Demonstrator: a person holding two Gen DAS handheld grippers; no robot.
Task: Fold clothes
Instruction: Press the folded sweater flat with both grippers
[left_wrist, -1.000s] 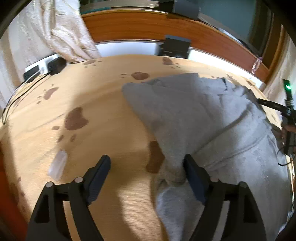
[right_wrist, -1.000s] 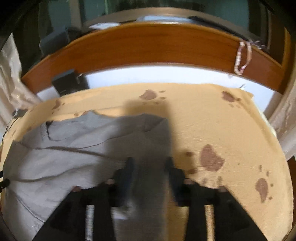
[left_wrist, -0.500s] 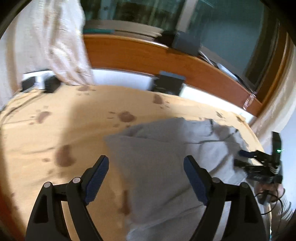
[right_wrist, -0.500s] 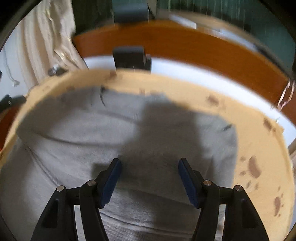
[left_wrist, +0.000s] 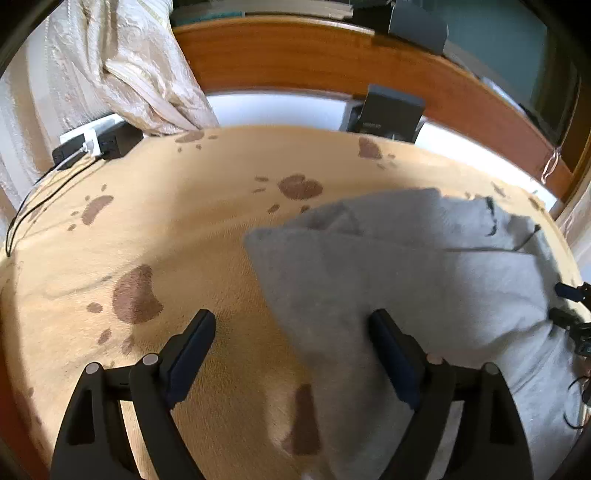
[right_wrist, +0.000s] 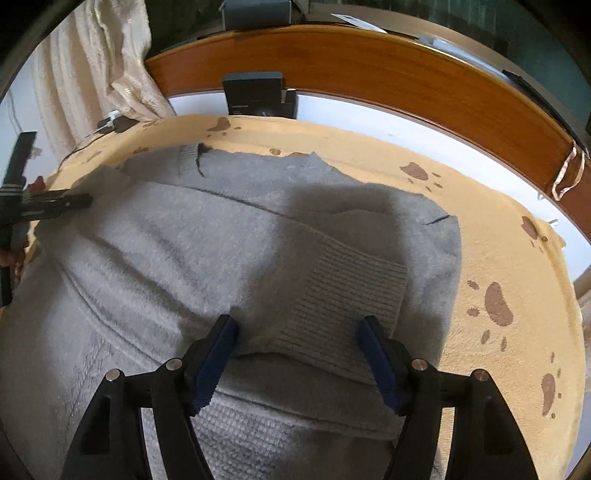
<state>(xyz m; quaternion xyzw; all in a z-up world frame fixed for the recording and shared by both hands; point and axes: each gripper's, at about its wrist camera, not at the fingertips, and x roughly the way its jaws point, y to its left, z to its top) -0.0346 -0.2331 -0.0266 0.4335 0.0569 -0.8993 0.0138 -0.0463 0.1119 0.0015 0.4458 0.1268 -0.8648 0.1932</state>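
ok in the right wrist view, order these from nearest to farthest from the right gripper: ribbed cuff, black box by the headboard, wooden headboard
1. ribbed cuff: right between the right gripper fingers, unpinched as its jaws are opening.
2. black box: far edge of the bed, upper left.
3. wooden headboard: behind the box, across the top.

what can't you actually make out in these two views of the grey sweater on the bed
- Grey knit sweater: right wrist view, its near hem is cut off by the frame's bottom edge and the right claw, whose jaws are opening.
- Sweater's right part: left wrist view, cut off by the frame edge.
- Black box at the wooden headboard: label too small to read.
- Tan paw-print blanket: part covered by the sweater.
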